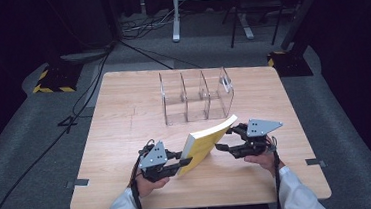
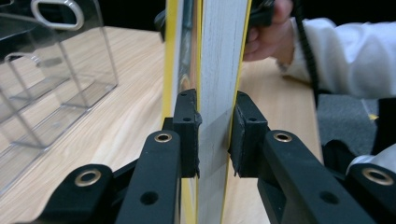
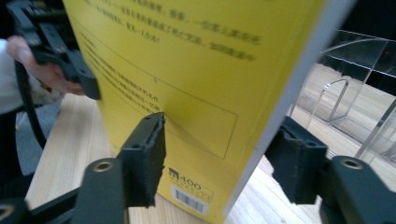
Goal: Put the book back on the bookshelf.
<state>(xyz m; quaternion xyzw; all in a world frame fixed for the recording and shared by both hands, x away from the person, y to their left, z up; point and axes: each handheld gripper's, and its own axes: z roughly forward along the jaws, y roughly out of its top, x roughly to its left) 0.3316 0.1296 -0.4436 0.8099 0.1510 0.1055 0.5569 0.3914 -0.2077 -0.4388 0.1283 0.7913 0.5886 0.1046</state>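
Table (image 1: 126, 139): light wooden top, the landmark for everything below; both grippers work over its near half.
Organizer (image 1: 196, 94): clear plastic rack with upright dividers, standing past the table's middle, toward the far edge; its slots look empty.
Book (image 1: 204, 143): yellow-covered, held off the table just in front of the organizer, tilted, with its long axis running from near-left to far-right; the white page block faces up and toward the person.
Left gripper (image 1: 178, 164): at the book's low near-left end, nearer the table's front edge. In the left gripper view its pads (image 2: 189, 135) press both covers with the page edge (image 2: 219, 84) between them, so it is clamped on the book.
Right gripper (image 1: 223, 146): at the book's right side, nearer the organizer. In the right gripper view the jaws straddle the book, one pad (image 3: 147, 156) against the yellow back cover (image 3: 187, 93), the other (image 3: 294, 158) just off the page edge; parted, not clearly pinching.
Key relation: the organizer lies straight beyond the book, away from the person, and the book's raised far end already points at it. Judgement: slotting it would need the long axis stood upright and lined up with a gap between dividers; the right gripper is the nearer one.
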